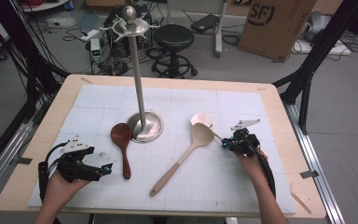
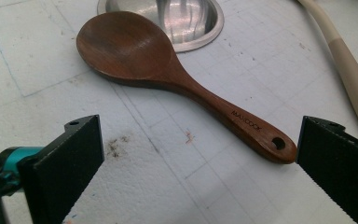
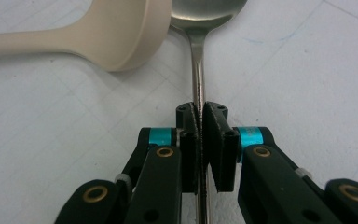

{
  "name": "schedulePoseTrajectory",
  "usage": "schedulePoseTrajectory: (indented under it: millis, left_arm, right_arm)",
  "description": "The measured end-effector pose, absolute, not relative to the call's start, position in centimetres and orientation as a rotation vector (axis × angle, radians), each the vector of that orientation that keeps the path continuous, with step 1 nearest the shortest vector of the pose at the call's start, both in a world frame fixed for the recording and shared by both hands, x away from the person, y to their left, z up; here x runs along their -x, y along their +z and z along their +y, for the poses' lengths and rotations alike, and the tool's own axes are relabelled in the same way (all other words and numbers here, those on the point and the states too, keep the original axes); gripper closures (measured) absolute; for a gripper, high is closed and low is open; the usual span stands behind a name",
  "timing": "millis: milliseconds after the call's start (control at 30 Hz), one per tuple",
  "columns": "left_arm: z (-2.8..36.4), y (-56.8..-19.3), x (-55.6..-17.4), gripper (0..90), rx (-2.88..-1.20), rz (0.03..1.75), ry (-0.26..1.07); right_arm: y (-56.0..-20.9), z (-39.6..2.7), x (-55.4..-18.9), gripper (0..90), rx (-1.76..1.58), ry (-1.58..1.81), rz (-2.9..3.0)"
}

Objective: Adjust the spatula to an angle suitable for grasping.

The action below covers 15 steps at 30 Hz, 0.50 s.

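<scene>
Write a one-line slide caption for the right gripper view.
Right claw shut on the thin handle of a metal spoon, whose bowl lies beside a cream-coloured spoon on the white mat.

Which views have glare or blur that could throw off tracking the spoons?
High view: soft overall, bright glare on the stand base and metal spoon bowl. Left gripper view: dark wooden spoon sharp, engraving readable; open jaws slightly soft. Right gripper view: right gripper shut on the metal spoon's handle, specular streak along it; beige spoon evenly lit.
</scene>
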State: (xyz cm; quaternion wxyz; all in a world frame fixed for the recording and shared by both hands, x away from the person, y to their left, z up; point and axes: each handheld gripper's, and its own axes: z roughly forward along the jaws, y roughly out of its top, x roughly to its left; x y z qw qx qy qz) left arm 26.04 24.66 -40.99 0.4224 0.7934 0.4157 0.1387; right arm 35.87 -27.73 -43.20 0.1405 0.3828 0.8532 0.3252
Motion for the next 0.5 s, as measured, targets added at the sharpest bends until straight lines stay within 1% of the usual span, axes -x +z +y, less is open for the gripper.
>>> schedulePoseTrajectory:
  millis: [233, 500]
  left_arm:
    - [24.7, -41.0, -26.0, 1.6, -1.979, 1.043, 0.346]
    - [24.8, -41.0, -26.0, 1.6, -1.975, 1.044, 0.346]
  right_arm:
    - [-41.7, -27.4, -36.3, 84.0, -1.083, 0.958, 2.463]
    - [-40.9, -27.5, -36.7, 84.1, -1.079, 0.980, 2.444]
